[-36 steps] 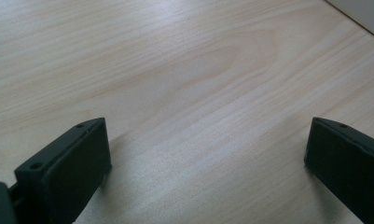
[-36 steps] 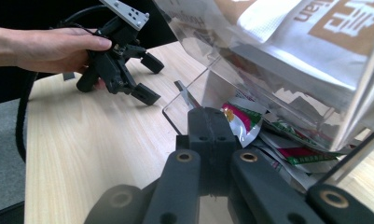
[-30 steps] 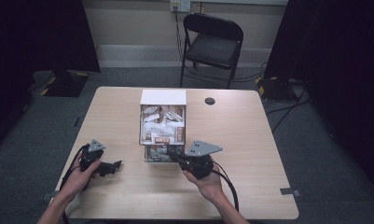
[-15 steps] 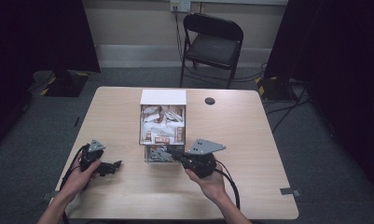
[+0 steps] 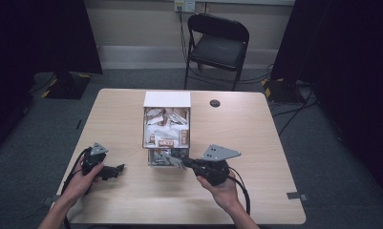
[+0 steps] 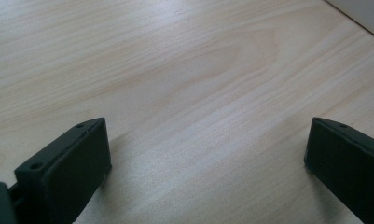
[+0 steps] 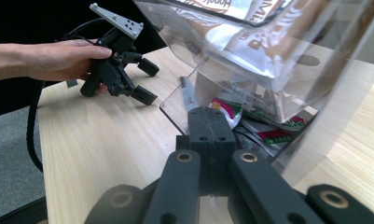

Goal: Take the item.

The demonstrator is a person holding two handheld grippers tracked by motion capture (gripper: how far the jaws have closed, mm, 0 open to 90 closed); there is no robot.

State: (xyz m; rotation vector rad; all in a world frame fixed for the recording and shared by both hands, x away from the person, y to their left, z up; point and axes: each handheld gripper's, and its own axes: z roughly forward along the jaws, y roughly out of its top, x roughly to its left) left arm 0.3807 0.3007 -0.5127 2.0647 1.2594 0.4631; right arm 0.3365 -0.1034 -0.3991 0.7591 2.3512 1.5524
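Right gripper (image 7: 208,122) clamped on a grey packet (image 7: 188,95), left gripper (image 5: 113,170) spread apart, empty

packet (image 7: 250,28) print, perhaps "Mil", otherwise unreadable

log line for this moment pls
left hand-held gripper: open, idle on table | right hand-held gripper: shut on packet at clear box bottom slot

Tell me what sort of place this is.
Probably a lab or studio set up for recording handling work, not a home. A bare wooden table stands on grey carpet between dark curtains, a folding chair sits by the back wall, and cables run across the floor to a wall socket.
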